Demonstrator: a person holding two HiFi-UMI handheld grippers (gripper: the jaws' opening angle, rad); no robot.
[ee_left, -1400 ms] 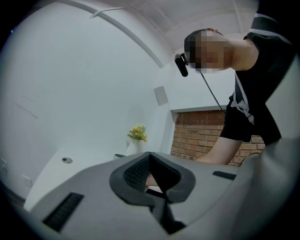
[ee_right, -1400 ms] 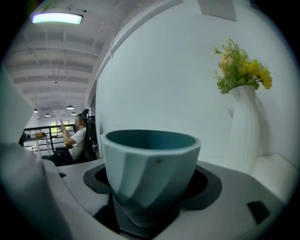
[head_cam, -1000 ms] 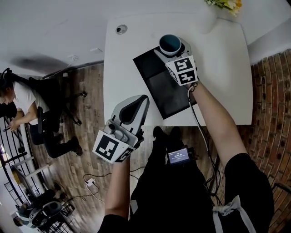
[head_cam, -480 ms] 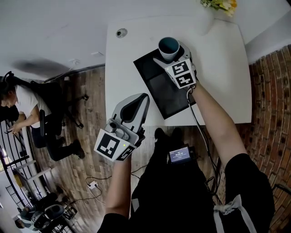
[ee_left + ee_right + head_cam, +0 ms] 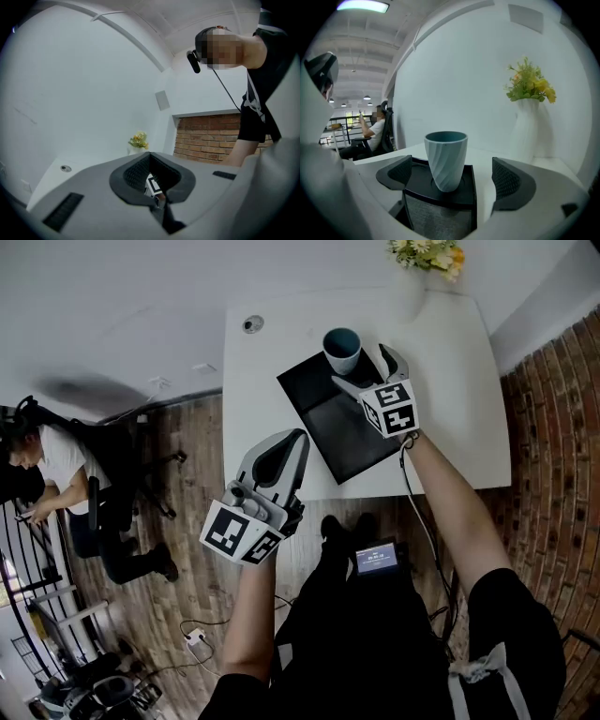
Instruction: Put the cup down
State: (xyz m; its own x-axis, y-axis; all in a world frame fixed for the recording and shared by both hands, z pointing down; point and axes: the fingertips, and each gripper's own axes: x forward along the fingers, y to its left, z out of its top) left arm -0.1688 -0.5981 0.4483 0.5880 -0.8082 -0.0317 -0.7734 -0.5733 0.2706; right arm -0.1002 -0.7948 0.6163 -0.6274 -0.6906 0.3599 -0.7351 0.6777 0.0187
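Observation:
A pale blue ribbed cup [image 5: 342, 350] with a teal inside stands upright at the far end of a black tray [image 5: 328, 423] on the white table [image 5: 450, 418]. My right gripper [image 5: 367, 369] is just behind it, jaws wide and still opening. In the right gripper view the cup [image 5: 446, 159] stands on the tray [image 5: 440, 199] just ahead of the right gripper [image 5: 452, 179], and neither pad touches it. My left gripper [image 5: 283, 448] hangs off the table's near edge over the floor, shut and empty. In the left gripper view, the left gripper [image 5: 151, 176] has its jaws together.
A white vase of yellow flowers [image 5: 422, 259] stands at the table's far edge, right of the cup and behind it [image 5: 529, 112]. A round grommet [image 5: 251, 324] sits at the far left corner. A person [image 5: 47, 456] sits at the left; a brick wall [image 5: 553, 474] runs along the right.
My right gripper let go of the cup, opened wide and drew back toward me and to the right. The cup stays standing on the tray. The left gripper barely moved.

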